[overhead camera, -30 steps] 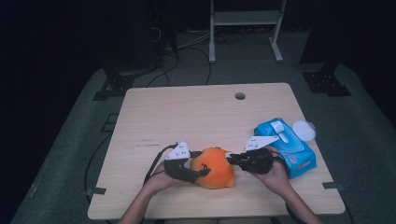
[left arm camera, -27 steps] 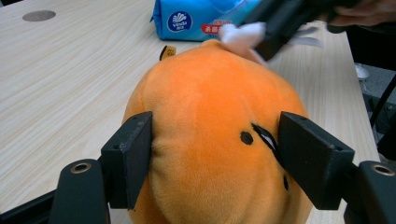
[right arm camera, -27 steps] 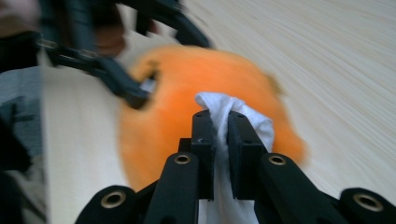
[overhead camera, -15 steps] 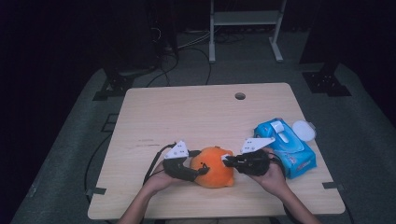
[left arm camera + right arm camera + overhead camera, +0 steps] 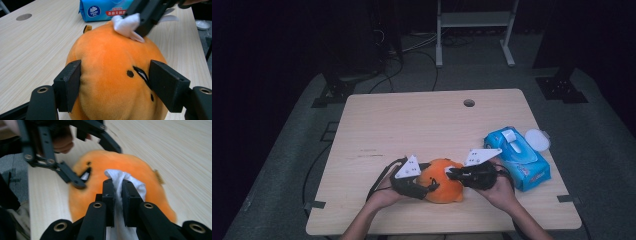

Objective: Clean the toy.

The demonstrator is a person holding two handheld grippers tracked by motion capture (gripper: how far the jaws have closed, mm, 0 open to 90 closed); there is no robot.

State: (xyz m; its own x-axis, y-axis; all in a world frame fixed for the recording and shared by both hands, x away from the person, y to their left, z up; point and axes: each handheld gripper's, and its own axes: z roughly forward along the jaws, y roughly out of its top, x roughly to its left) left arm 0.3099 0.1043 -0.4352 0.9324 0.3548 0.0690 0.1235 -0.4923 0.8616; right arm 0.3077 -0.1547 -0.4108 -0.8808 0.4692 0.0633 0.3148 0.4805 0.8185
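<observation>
A: Moved since earlier: my right hand-held gripper (image 5: 449,173), pinching white tissue (image 5: 120,180), now nearer orange plush (image 5: 443,180) at bench (image 5: 412,125) front.
B: Left hand-held gripper (image 5: 432,186)?
A: Clamping plush; I'd wipe lightly.

left gripper (image 5: 431,186) part-open, right gripper (image 5: 451,173) clamped

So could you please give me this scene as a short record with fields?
work: wiping an orange plush toy with a white tissue
left gripper: jaws clamped on the toy's sides
right gripper: shut on the tissue, pressing it on the toy's top
surface: wooden table
nearby: blue tissue pack, white lid
</observation>
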